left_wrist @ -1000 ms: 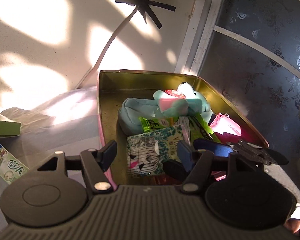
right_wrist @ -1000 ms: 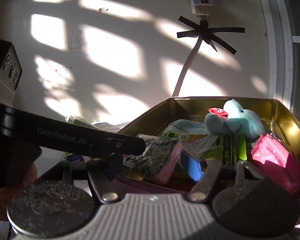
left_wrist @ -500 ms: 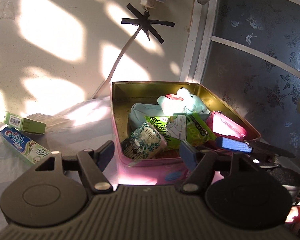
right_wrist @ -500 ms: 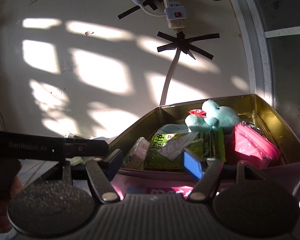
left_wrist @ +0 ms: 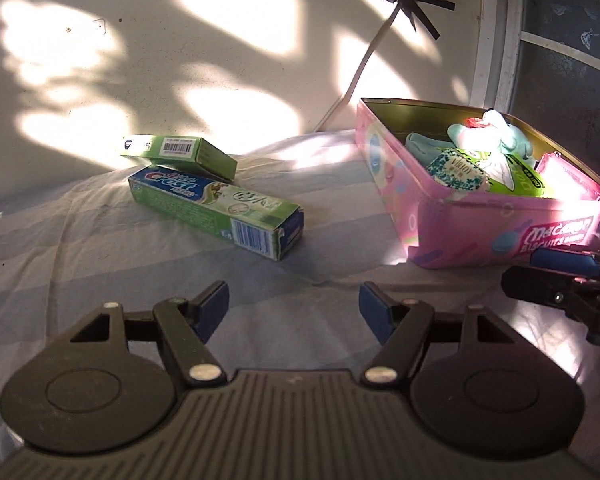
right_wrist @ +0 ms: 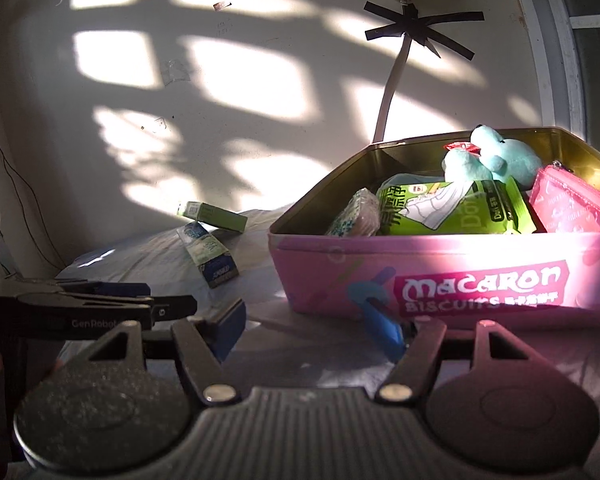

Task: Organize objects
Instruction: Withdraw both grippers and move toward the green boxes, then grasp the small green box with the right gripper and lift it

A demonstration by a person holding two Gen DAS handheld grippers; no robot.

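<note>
A pink Macaron biscuit tin (left_wrist: 500, 216) stands open on the bed at the right; it also shows in the right wrist view (right_wrist: 460, 276). Inside lie a teal plush toy (right_wrist: 496, 158), a green snack packet (right_wrist: 452, 208), a patterned tissue pack (left_wrist: 458, 170) and a pink pouch (right_wrist: 572, 204). A Crest toothpaste box (left_wrist: 216, 210) lies on the sheet left of the tin, with a smaller green box (left_wrist: 180, 152) resting on its far end. My left gripper (left_wrist: 294, 308) is open and empty, low over the sheet. My right gripper (right_wrist: 318, 330) is open and empty, in front of the tin.
The blue-grey striped bedsheet (left_wrist: 80, 260) covers the surface. A sunlit wall (left_wrist: 180, 40) rises behind, with a white cable (right_wrist: 392, 96) taped to it. A dark patterned panel (left_wrist: 572, 40) stands at the right behind the tin.
Both grippers have pulled back and down from over the tin. My left gripper has swung left, bringing the two boxes into full view. The tissue pack stays in the tin.
</note>
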